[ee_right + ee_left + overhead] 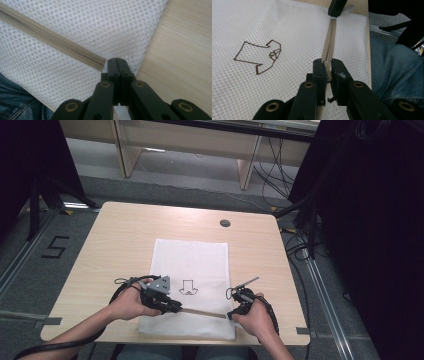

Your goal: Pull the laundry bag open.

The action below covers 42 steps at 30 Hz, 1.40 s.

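White mesh laundry bag lies at the wooden table's near edge. Left gripper pinches the beige zipper's slider; right gripper, jaws together, clamps the zipper's end. Zipping seems underway; next, slide steadily along while the end stays taut.

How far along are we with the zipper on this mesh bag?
Done: both grips are set. The right gripper is shut on the bag's fabric at the zipper end, and the left gripper pinches what looks like the slider. In hand: the mesh bag is held taut between them. Whether the teeth are joined I cannot tell, so the slider's run along the zipper may remain.
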Tool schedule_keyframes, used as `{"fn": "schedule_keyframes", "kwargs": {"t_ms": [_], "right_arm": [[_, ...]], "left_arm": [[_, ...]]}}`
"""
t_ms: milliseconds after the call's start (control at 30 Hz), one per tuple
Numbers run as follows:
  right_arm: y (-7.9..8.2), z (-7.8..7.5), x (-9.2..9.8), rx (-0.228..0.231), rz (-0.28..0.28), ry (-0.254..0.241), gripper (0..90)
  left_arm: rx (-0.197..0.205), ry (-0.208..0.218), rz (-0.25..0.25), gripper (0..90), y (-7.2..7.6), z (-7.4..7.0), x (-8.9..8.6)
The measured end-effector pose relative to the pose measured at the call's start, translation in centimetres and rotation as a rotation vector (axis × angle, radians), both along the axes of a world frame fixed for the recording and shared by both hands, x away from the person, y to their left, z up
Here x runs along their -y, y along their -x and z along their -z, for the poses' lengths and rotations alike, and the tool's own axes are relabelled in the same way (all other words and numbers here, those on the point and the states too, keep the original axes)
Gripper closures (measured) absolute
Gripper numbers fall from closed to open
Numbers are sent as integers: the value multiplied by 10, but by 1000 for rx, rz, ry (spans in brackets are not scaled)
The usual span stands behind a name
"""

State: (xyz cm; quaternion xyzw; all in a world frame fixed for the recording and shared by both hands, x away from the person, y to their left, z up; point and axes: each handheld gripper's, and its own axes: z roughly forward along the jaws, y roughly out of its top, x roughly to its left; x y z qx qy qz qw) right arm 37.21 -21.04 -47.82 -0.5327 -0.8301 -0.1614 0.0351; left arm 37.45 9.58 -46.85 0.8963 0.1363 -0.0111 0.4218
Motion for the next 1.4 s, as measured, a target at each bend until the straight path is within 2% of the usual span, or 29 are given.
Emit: {"fn": "schedule_keyframes", "kwargs": {"t_ms": [333,367,400,433,467,700,733,867,1000,1033,1133,1400], "right_arm": [[0,0,0,-4,-1,-4,900],[-1,0,1,-3,-8,-6,900],[-1,0,3,-2,-44,17,900],[-1,0,3,-1,-43,15,900],[-1,0,3,-1,-43,15,900],[-1,0,3,-3,-41,10,900],[0,0,0,-4,2,-2,900],[0,0,0,-2,1,-2,900],[0,0,0,-4,0,-2,900],[-1,0,2,-6,-22,-5,900],[0,0,0,-4,0,-3,900],[-1,0,1,-3,-8,-6,900]], "left_arm": [[-8,-5,-7,818,3,0,0],[-10,-5,-5,818,3,0,0],[-6,-12,2,818,2,0,0],[5,-12,13,818,2,0,0],[-5,-16,3,818,4,0,-1],[-7,-5,-17,818,4,0,-8],[-2,-7,-14,818,5,-1,-8],[-9,2,-20,818,5,-1,-10],[7,-2,-7,818,3,-2,-12],[7,-2,-8,817,3,-2,-12],[0,4,-9,818,4,-1,-12],[2,10,-10,818,4,-2,-12]]}}
